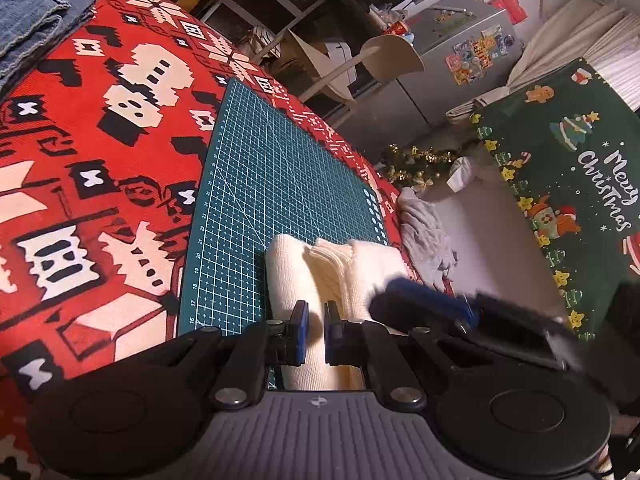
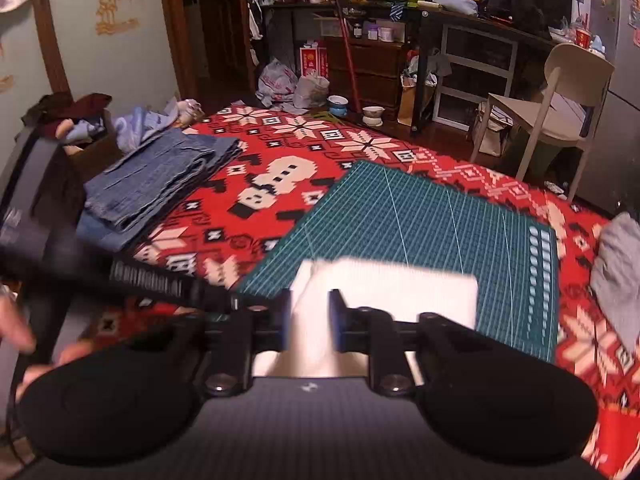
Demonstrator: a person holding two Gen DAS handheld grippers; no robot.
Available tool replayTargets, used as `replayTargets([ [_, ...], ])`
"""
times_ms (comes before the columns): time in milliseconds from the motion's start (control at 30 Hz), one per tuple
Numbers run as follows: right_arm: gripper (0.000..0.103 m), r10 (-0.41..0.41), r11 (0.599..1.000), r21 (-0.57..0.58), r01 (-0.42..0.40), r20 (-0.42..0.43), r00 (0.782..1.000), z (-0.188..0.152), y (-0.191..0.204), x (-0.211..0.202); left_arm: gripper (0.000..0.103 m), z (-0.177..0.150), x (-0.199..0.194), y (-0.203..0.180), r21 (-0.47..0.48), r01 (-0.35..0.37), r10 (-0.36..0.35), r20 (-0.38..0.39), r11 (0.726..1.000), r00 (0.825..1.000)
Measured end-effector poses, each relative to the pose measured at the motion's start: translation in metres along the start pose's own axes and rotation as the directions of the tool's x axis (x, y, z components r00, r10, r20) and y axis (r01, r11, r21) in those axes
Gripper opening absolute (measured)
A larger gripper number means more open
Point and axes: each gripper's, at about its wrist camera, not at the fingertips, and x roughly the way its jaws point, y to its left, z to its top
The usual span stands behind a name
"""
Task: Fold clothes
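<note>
A folded cream cloth (image 1: 340,268) lies on the near end of a green cutting mat (image 1: 272,168), which rests on a red patterned blanket (image 1: 100,140). My left gripper (image 1: 316,312) is shut, its blue pads pinching a ridge of this cloth. In the right wrist view the cream cloth (image 2: 400,292) is blurred. My right gripper (image 2: 311,304) stands over its left end with the jaws apart and fabric between them, not pressed. A blurred blue finger (image 1: 420,296) of the right gripper also shows over the cloth's right side in the left wrist view.
Folded jeans (image 2: 160,176) are stacked at the blanket's far left. A grey garment (image 2: 616,264) lies off the mat's right edge. A pale chair (image 2: 552,120) and cluttered shelves stand behind. A green Christmas cloth (image 1: 568,160) lies to the right. A person's hand (image 2: 16,332) shows at left.
</note>
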Motion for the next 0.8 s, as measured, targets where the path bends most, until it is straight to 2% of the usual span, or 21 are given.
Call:
replayTargets([
  [167, 0.032, -0.078, 0.996, -0.05, 0.075, -0.064, 0.995, 0.004, 0.005, 0.032, 0.005, -0.002, 0.001, 0.012, -0.038, 0.006, -0.006, 0.003, 0.999, 1.0],
  [300, 0.029, -0.094, 0.993, -0.075, 0.089, -0.072, 0.993, -0.002, 0.004, 0.042, 0.006, -0.003, 0.0, 0.019, -0.058, 0.023, -0.023, -0.002, 0.998, 1.0],
  [333, 0.026, -0.106, 0.99, -0.098, 0.099, -0.069, 0.992, -0.003, 0.006, 0.044, 0.006, -0.003, 0.0, 0.019, -0.052, 0.024, -0.024, -0.002, 0.998, 1.0],
  [367, 0.017, -0.121, 0.986, -0.124, 0.112, -0.066, 0.99, -0.004, 0.009, 0.046, 0.006, -0.003, 0.0, 0.019, -0.048, 0.025, -0.025, -0.001, 0.999, 1.0],
  [433, 0.011, -0.145, 0.977, -0.165, 0.135, -0.051, 0.988, -0.008, 0.011, 0.049, 0.006, -0.002, 0.001, 0.018, -0.047, 0.026, -0.026, 0.001, 0.999, 1.0],
  [500, 0.008, -0.118, 0.989, -0.095, 0.114, -0.044, 0.992, -0.006, 0.003, 0.045, 0.006, -0.002, 0.002, 0.017, -0.043, 0.025, -0.025, 0.004, 0.999, 1.0],
  [567, 0.006, -0.037, 0.998, 0.053, 0.037, -0.013, 0.999, -0.002, -0.012, 0.033, 0.007, -0.002, 0.003, 0.014, -0.028, 0.018, -0.018, 0.006, 0.999, 1.0],
  [633, 0.006, 0.041, 0.982, 0.183, -0.048, 0.04, 0.998, 0.002, -0.027, 0.018, 0.01, -0.003, 0.003, 0.012, -0.019, 0.019, -0.019, 0.007, 1.0, 1.0],
  [700, 0.006, 0.058, 0.982, 0.178, -0.065, 0.045, 0.997, 0.002, -0.024, 0.017, 0.014, -0.004, 0.005, 0.011, -0.015, 0.021, -0.021, 0.006, 1.0, 1.0],
  [800, 0.006, 0.069, 0.987, 0.14, -0.074, 0.038, 0.997, 0.002, -0.014, 0.018, 0.014, -0.003, 0.007, 0.01, -0.007, 0.02, -0.02, 0.005, 1.0, 1.0],
])
